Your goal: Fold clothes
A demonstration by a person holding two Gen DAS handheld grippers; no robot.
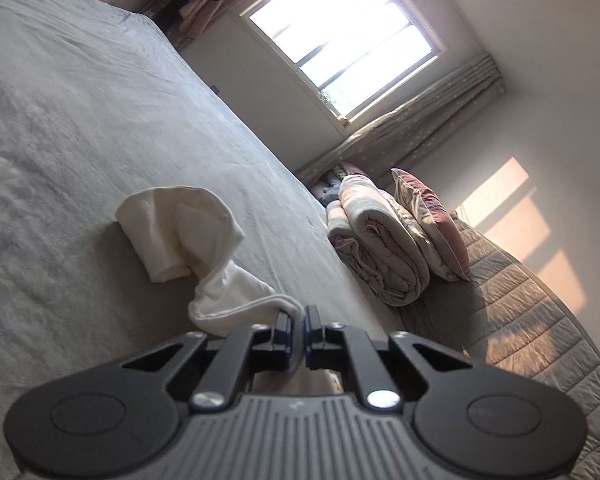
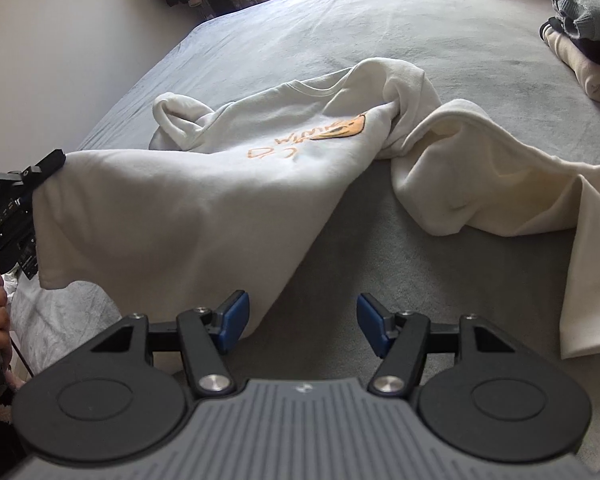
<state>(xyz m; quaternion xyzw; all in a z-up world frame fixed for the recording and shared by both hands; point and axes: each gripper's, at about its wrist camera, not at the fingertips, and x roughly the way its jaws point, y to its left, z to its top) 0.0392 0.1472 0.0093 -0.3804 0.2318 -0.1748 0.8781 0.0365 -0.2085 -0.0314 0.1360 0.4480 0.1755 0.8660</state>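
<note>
White sweatshirt (image 2: 204, 200) sprawled half-crumpled across the grey bed (image 2: 380, 240), one sleeve flopped out to the right. Left tongs (image 1: 298, 322) pinched tight on a bottom corner, lifting it off the bed. Right tongs (image 2: 300, 320) wide open, nothing in them, hovering just above the loose hem edge. Best bet for this step: grab the opposite hem corner, pull taut, shake flat before folding. Orange print (image 2: 308, 138) on the chest, reads something like "WiMi" upside down, can't make out the rest. Folded clothes pile (image 2: 584, 52) top right.
</note>
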